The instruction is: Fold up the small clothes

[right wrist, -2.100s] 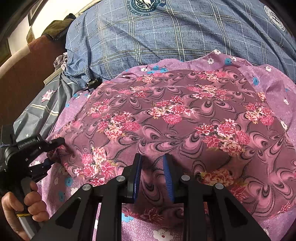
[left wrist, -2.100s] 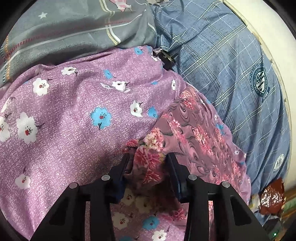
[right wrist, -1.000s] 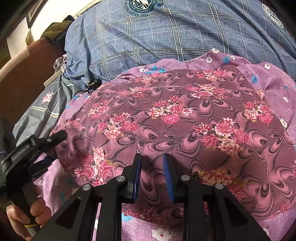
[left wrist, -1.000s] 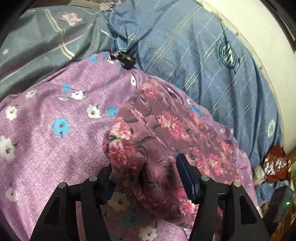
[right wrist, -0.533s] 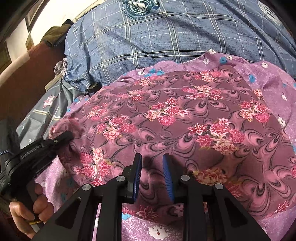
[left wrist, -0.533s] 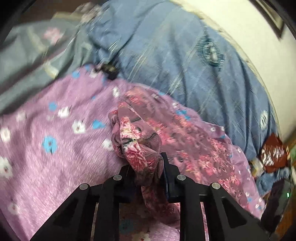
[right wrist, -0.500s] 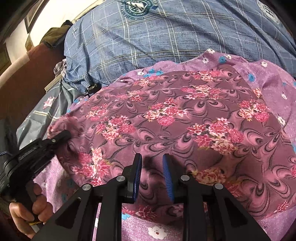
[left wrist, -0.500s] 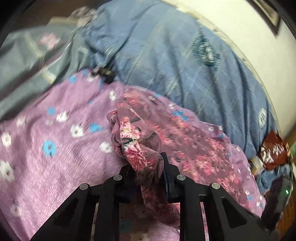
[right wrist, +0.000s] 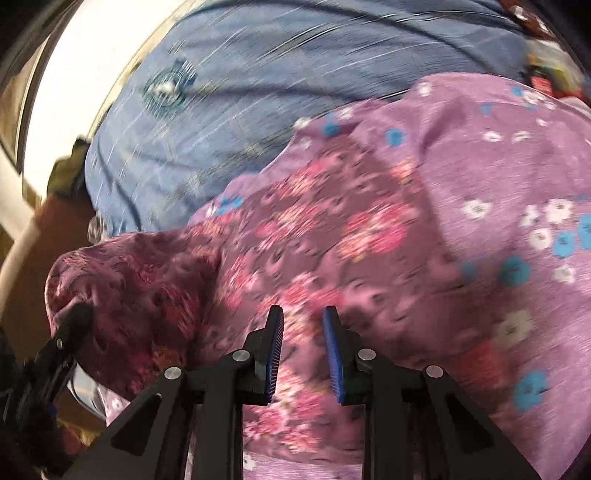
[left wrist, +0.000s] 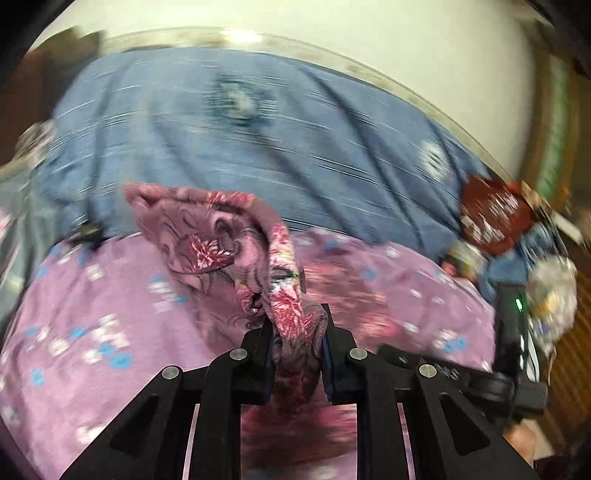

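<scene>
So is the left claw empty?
No, the left claw pinches a bunch of the rose-patterned cloth between its pads.

The garment [left wrist: 207,240] is dusky mauve, printed with dark swirling lines and clusters of pink and red flowers. The sheet [left wrist: 92,314] under it is lighter lilac, speckled, with scattered white flowers and bright blue flowers. The quilt [left wrist: 258,140] behind is denim blue, crossed by thin pale check lines, with round dark teal and white crests. The wall [left wrist: 369,33] is cream. A packet [left wrist: 495,214] at the right is dark red with white marks. The left gripper [left wrist: 297,332] is black; the right gripper [right wrist: 303,347] is black with ribbed blue pads [right wrist: 334,347].
</scene>
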